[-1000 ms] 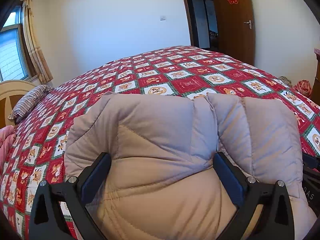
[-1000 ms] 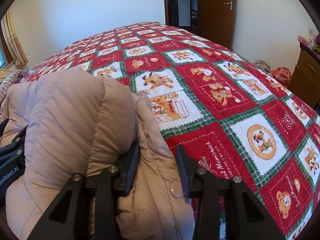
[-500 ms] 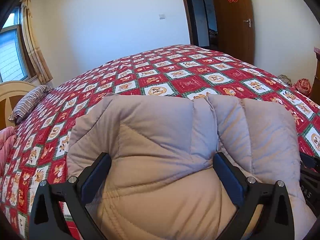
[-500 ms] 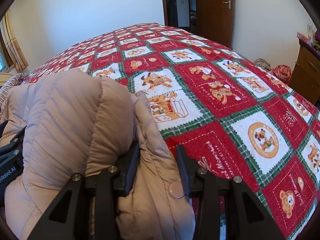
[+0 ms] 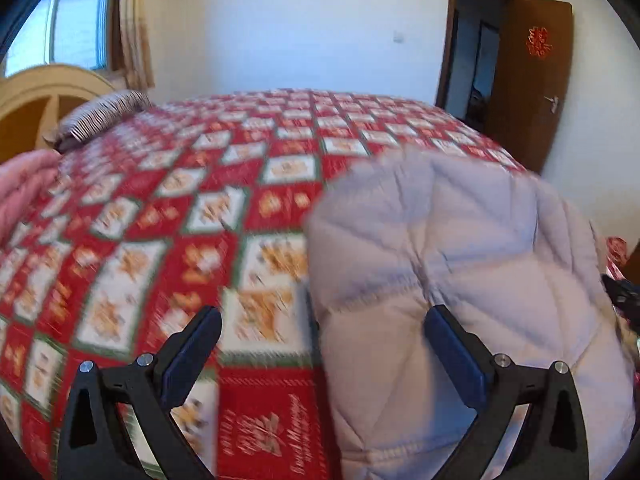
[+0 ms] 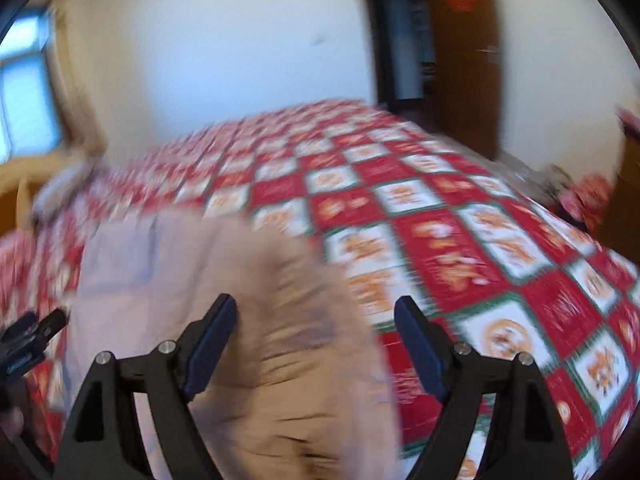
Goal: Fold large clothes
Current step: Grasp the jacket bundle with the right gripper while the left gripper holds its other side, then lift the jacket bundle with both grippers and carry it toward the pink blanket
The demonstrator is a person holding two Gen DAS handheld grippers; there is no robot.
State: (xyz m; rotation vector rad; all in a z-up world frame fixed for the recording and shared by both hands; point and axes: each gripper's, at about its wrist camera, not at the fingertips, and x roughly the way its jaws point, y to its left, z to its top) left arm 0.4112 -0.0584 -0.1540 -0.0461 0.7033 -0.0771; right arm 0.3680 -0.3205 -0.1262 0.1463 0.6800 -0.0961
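A folded beige quilted down jacket (image 5: 460, 280) lies on the bed; it also shows in the right wrist view (image 6: 240, 312). My left gripper (image 5: 320, 344) is open and holds nothing; the jacket's left edge lies between its fingers, near the right finger. My right gripper (image 6: 316, 340) is open and holds nothing, with the jacket's right part below and between its fingers. The left gripper's tip (image 6: 32, 332) shows at the left edge of the right wrist view. Both views are blurred by motion.
The bed has a red, white and green patterned quilt (image 5: 180, 220). A striped pillow (image 5: 100, 114) and wooden headboard (image 5: 36, 100) are at the far left, with pink fabric (image 5: 20, 192) beside them. A brown door (image 5: 532, 80) and a wooden dresser (image 6: 624, 184) stand to the right.
Both grippers have let go of the jacket. The right gripper opened wide. The left gripper shifted left off the jacket. Both pulled back and the jacket now rests on the bed.
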